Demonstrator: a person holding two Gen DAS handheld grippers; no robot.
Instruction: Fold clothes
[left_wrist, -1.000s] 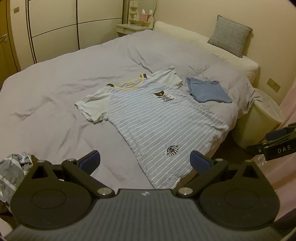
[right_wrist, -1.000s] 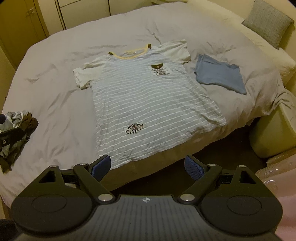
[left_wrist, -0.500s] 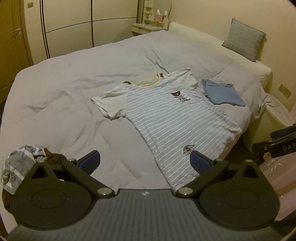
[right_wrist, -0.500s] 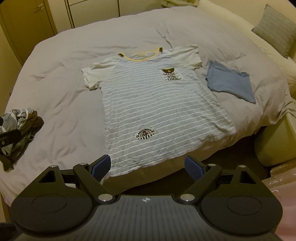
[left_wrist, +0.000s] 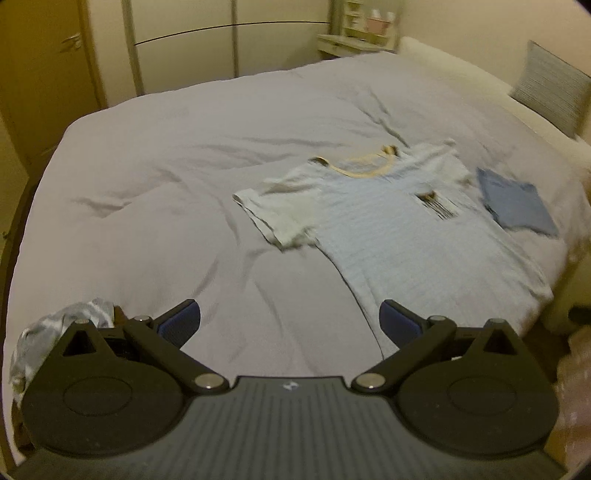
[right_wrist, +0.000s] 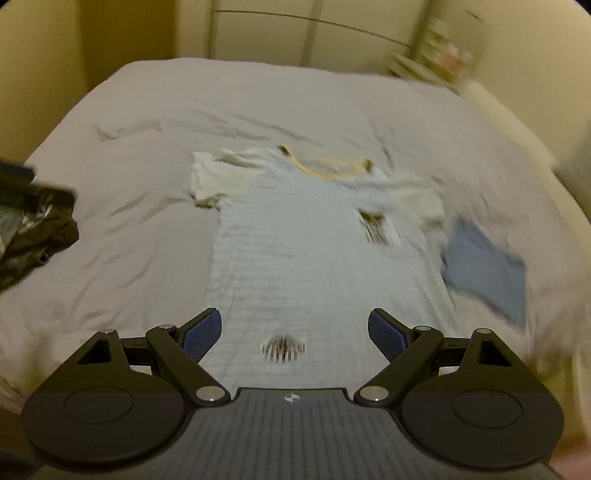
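Change: both views have swung closer over the grey duvet (left_wrist: 177, 177), so reaching has begun, folding has not.
Striped T-shirt (right_wrist: 314, 251): flat on the duvet, collar at 12 o'clock, hem at 6, long axis 12–6.
Left gripper (left_wrist: 290, 321): wide, empty.
Right gripper (right_wrist: 294, 332): wide, empty, over the hem.
Folded blue garment (right_wrist: 487, 273): 3 o'clock.

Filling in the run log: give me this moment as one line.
phase: approach | left hand-held gripper: open, empty | right hand-held gripper: open, empty | striped T-shirt: flat, unfolded on bed | blue garment: folded beside it
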